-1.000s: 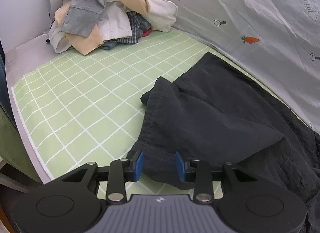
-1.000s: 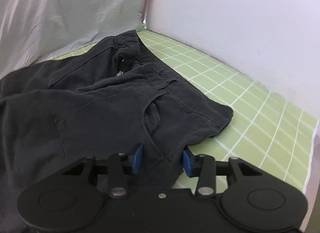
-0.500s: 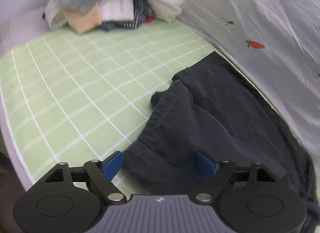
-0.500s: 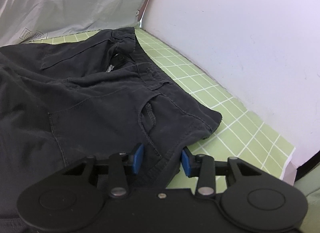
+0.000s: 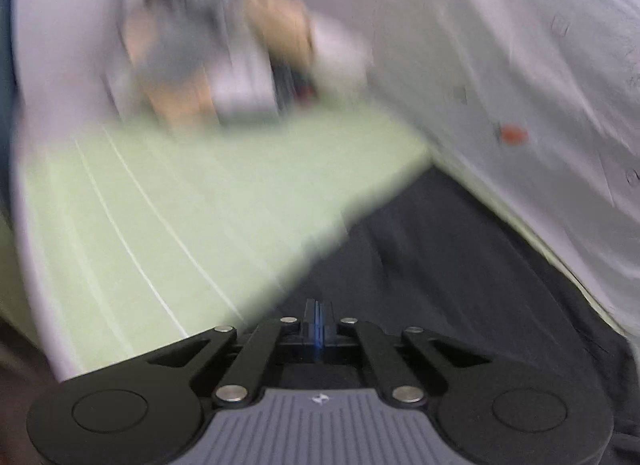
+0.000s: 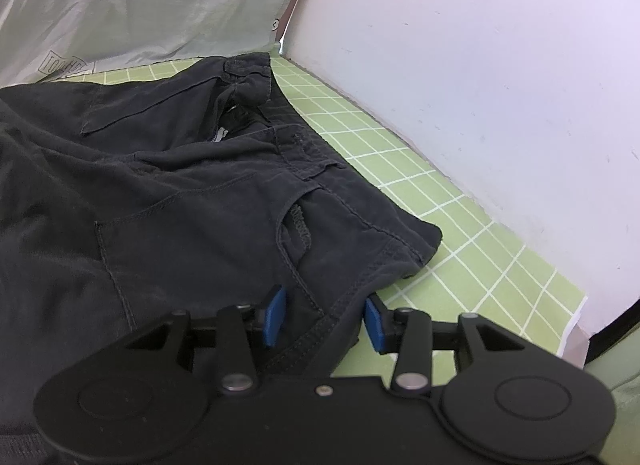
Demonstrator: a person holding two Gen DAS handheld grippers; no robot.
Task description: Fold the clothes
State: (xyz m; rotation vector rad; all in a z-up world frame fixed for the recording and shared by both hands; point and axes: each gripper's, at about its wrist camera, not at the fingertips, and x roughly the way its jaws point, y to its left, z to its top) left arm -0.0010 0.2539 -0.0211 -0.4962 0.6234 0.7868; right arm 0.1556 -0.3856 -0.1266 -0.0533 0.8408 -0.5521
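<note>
On the green checked mat (image 6: 460, 225), against its right edge: dark trousers (image 6: 180, 205) spread out. Left gripper (image 5: 319, 319) clenched tight, cloth between pads unclear through blur. Right gripper (image 6: 322, 317) opening, waistband between its blue pads (image 6: 275, 315).

Between your right jaws: dark charcoal cotton trousers (image 6: 168, 193), tonal stitching | beyond them: light green mat with white grid lines (image 6: 460, 225) | far ahead: pale grey sheet with an orange carrot print (image 6: 140, 5) | past your left jaws: blurred pile of beige, grey and white clothes (image 5: 224, 49)
</note>
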